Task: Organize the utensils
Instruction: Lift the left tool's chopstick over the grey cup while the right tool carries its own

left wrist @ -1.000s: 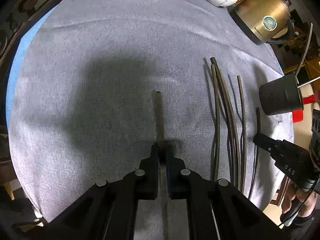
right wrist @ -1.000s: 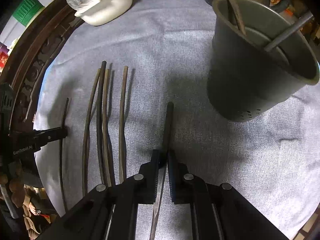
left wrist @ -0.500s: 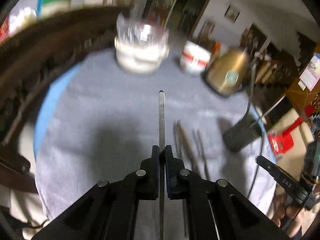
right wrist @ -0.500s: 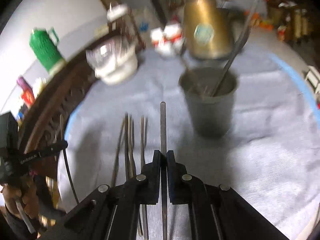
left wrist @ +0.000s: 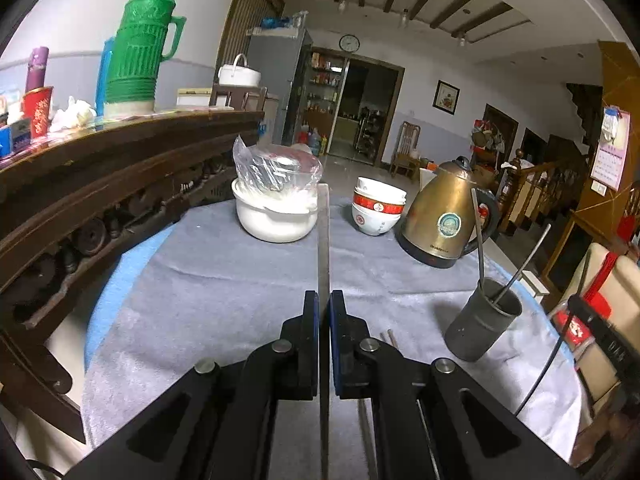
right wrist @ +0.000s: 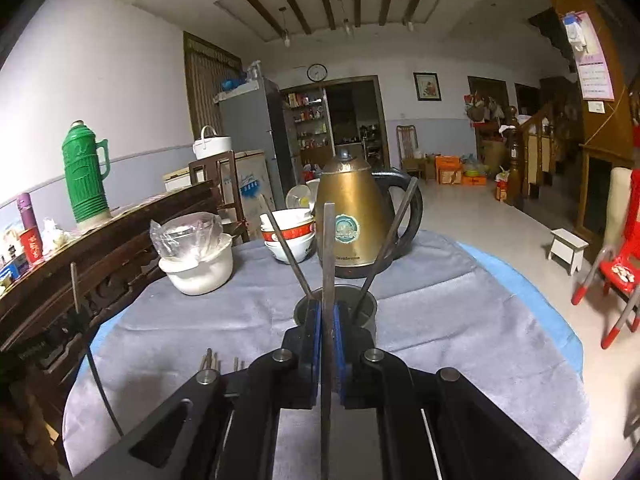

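Observation:
My left gripper (left wrist: pixel 324 300) is shut on a dark chopstick (left wrist: pixel 323 240) that sticks straight forward, lifted above the grey cloth. My right gripper (right wrist: pixel 328 312) is shut on another chopstick (right wrist: pixel 328 248), held just in front of the dark grey utensil cup (right wrist: pixel 368 312). The cup holds two utensils leaning outward. In the left wrist view the cup (left wrist: pixel 482 332) stands at the right, with the right gripper (left wrist: pixel 600 332) beyond it. Ends of several loose chopsticks (right wrist: pixel 212 358) lie on the cloth at the lower left of the right wrist view.
A brass kettle (right wrist: pixel 352 216), stacked red-and-white bowls (right wrist: pixel 286 236) and a white pot with a plastic bag (right wrist: pixel 196 256) stand at the back of the table. A carved wooden ledge (left wrist: pixel 100 184) with a green thermos (left wrist: pixel 136 48) runs along the left.
Both grippers have lifted their chopsticks off the cloth and tilted up from looking down at the table to looking level across it. The right gripper now faces the cup.

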Available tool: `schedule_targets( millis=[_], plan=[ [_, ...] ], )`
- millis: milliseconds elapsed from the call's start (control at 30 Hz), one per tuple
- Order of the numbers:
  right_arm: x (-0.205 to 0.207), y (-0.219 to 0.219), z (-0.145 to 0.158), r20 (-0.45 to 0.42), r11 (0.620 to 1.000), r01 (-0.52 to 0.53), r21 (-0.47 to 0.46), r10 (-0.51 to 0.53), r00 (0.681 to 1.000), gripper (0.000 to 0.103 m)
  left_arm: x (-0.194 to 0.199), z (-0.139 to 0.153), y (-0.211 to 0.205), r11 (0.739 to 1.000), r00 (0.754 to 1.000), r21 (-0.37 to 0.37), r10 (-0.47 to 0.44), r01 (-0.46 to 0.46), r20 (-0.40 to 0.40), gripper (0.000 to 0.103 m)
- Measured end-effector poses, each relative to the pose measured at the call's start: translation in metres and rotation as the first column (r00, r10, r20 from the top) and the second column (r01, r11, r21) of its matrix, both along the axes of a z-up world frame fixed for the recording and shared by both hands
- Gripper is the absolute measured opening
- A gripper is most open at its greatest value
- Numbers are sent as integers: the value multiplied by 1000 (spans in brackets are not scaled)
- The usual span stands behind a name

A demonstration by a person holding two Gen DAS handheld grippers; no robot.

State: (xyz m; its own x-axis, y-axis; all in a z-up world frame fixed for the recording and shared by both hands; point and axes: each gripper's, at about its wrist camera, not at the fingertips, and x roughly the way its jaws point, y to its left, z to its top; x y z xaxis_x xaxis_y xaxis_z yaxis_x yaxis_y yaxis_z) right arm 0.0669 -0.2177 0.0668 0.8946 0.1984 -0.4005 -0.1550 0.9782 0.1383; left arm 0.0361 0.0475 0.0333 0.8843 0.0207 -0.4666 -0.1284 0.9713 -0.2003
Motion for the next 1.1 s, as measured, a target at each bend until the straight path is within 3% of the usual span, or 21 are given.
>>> schedule_targets(
  millis=[267,567,1100],
  plan=[
    [-37,-6,4,9,999,-50,4,50,999,7,-46,13,-2,1000,999,26,1,-2,37,7],
    [-52,-5,10,12,995,-98,-7,98,995,7,-78,18,-5,1000,999,-4,6,-6,49,6],
    [-48,-12,25,45,996,-85,15,85,995,7,-89,30,12,995,997,-86,46,-41,60,6]
  ],
)
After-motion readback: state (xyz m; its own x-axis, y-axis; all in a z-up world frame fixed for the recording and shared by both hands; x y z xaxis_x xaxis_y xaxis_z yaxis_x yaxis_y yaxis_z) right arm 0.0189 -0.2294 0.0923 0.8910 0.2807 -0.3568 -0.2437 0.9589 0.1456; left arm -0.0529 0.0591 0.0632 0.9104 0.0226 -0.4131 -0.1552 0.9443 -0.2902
